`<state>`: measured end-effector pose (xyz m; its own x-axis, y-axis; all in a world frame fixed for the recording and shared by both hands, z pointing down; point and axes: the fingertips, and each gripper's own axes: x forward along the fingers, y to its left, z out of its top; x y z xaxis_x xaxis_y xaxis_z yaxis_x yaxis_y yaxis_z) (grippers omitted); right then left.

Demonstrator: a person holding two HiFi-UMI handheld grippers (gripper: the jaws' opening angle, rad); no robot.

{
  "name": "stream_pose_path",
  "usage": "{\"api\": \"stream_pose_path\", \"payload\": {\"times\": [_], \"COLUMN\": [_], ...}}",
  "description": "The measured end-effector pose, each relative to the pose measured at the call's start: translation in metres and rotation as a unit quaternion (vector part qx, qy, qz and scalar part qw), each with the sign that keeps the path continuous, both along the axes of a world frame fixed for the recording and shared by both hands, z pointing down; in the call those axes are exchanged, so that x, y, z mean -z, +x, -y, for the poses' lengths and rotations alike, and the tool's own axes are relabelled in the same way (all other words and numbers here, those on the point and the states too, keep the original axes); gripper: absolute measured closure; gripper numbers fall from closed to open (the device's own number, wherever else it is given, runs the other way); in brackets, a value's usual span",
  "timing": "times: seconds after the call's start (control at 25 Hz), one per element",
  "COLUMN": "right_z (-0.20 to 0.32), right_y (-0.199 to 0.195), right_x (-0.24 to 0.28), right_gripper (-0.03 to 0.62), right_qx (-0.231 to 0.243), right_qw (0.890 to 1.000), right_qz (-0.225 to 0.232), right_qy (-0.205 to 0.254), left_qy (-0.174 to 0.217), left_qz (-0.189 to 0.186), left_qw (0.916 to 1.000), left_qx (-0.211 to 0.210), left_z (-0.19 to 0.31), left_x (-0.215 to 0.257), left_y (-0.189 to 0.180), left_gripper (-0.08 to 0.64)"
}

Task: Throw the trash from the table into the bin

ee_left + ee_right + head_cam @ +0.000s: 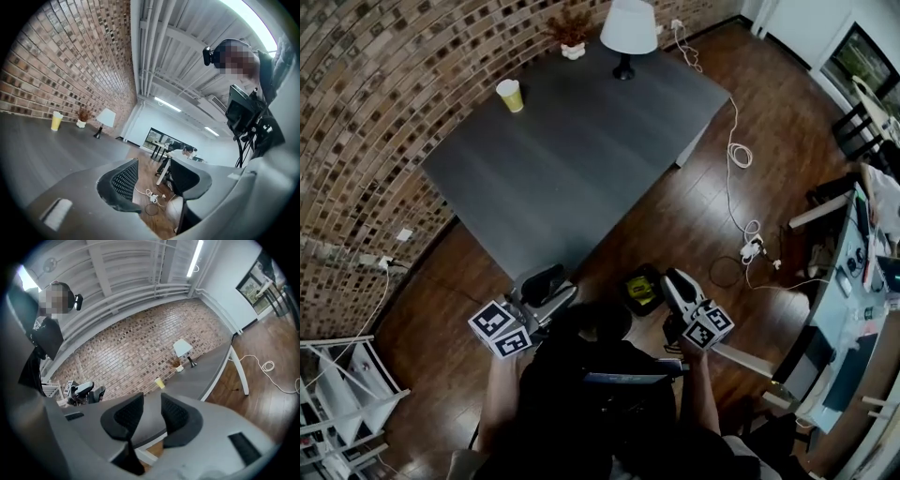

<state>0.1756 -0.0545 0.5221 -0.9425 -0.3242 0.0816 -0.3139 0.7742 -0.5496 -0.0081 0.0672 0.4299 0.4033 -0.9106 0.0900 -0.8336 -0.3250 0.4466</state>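
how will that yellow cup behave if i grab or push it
The yellow cup looks like a thin disposable one, so it is probably light and may crush under a firm squeeze. It stands upright on the smooth dark table, so a high push would likely tip it, and then it could roll.

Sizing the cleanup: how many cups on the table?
1. A yellow cup stands at the far left corner of the table, near the brick wall. Tabletop fully visible; none hidden.

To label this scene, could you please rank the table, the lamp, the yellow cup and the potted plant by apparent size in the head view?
1. table
2. lamp
3. potted plant and yellow cup: too alike to rank.
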Motion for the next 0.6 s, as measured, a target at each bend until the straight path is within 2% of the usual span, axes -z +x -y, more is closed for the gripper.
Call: {"api": "stream_pose_path", "payload": {"times": [0.36, 0.48, 0.52, 0.56, 0.6], "right_z": [-0.003, -0.003, -0.004, -0.004, -0.005], "right_y": [-0.108, -0.161, -0.179, -0.196, -0.213], "right_x": [0.007, 0.013, 0.015, 0.018, 0.020], "right_gripper": [0.477, 0.478, 0.471, 0.436, 0.436], "right_qx": [0.024, 0.042, 0.047, 0.055, 0.068], "right_qw": [0.998, 0.996, 0.995, 0.993, 0.991], "right_qz": [-0.053, -0.075, -0.083, -0.092, -0.103], "right_qy": [0.014, 0.029, 0.038, 0.047, 0.055], "left_qy": [0.033, 0.046, 0.051, 0.056, 0.060], "left_qz": [-0.037, -0.047, -0.048, -0.051, -0.057], "left_qw": [0.9937, 0.9919, 0.9916, 0.9909, 0.9896], "left_qx": [0.100, 0.109, 0.109, 0.111, 0.118], "left_z": [-0.028, -0.035, -0.036, -0.038, -0.041], "left_x": [-0.002, -0.005, -0.006, -0.007, -0.008], "left_y": [-0.163, -0.205, -0.219, -0.232, -0.243], "left_gripper": [0.333, 0.333, 0.333, 0.333, 0.333]}}
